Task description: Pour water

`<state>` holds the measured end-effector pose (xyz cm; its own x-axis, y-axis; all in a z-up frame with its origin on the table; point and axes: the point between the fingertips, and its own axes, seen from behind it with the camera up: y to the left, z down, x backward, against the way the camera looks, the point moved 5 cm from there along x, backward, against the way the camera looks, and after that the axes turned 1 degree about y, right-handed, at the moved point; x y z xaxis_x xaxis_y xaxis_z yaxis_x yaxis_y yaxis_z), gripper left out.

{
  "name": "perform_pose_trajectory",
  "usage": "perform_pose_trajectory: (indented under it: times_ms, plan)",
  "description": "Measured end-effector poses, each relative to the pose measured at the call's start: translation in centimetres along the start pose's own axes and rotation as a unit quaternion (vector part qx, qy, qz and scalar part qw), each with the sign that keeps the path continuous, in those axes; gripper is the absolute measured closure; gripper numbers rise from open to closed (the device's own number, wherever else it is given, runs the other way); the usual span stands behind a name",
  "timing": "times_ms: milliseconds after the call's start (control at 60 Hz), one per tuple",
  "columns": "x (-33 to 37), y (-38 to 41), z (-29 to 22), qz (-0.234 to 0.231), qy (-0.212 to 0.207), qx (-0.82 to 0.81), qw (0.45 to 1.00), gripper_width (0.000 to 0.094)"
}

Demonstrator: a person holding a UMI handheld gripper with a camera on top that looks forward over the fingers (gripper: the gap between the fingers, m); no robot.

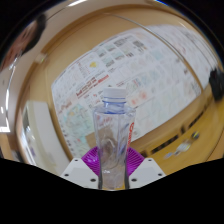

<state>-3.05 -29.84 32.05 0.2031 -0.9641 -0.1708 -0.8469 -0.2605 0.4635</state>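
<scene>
A clear plastic water bottle (112, 135) with a pale cap (115, 97) stands upright between my two fingers. My gripper (112, 165) is shut on the bottle's lower body, and the purple pads (93, 160) press on it from both sides. The bottle is lifted in front of a wall and its base is hidden below the fingers. No cup or other vessel shows.
A large white poster (120, 65) with printed text and pictures hangs on the beige wall behind the bottle. A pale ledge or table edge (185, 140) runs beyond the right finger. A wooden frame (20, 110) curves past the left finger.
</scene>
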Motion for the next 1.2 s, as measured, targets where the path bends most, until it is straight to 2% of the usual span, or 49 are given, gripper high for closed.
perform_pose_trajectory:
  times_ms: [117, 233, 350, 467, 667, 700, 817, 850, 867, 933, 1000, 1083, 1117, 1200]
  plan:
    - [2.0, -5.9, -0.9, 0.075, 0.016, 0.12, 0.99, 0.0647]
    - [4.2, -13.4, 1.2, 0.149, 0.061, 0.201, 0.966, 0.065]
    - [6.1, -19.4, 4.8, 0.195, 0.115, 0.224, 0.948, 0.0651]
    - [7.0, -24.4, 8.9, 0.216, 0.152, 0.243, 0.934, 0.0649]
    - [8.4, -29.2, 13.7, 0.23, 0.192, 0.223, 0.928, 0.0647]
    - [8.3, -29.1, 13.5, 0.226, 0.178, 0.221, 0.932, 0.0644]
    - [8.5, -29.1, 13.7, 0.227, 0.181, 0.221, 0.931, 0.0636]
    - [8.7, -29.1, 13.7, 0.228, 0.183, 0.224, 0.93, 0.0579]
    - [8.7, -29.0, 13.7, 0.228, 0.184, 0.225, 0.929, 0.0521]
    - [8.4, -29.1, 13.8, 0.232, 0.193, 0.227, 0.926, 0.0465]
    - [8.9, -29.0, 13.9, 0.243, 0.213, 0.218, 0.921, 0.0365]
    - [9.8, -28.4, 13.7, 0.246, 0.235, 0.202, 0.918, 0.0064]
    - [10.4, -28.1, 13.5, 0.253, 0.245, 0.198, 0.915, 0.0103]
    - [12.1, -27.2, 12.6, 0.27, 0.251, 0.21, 0.905, 0.0078]
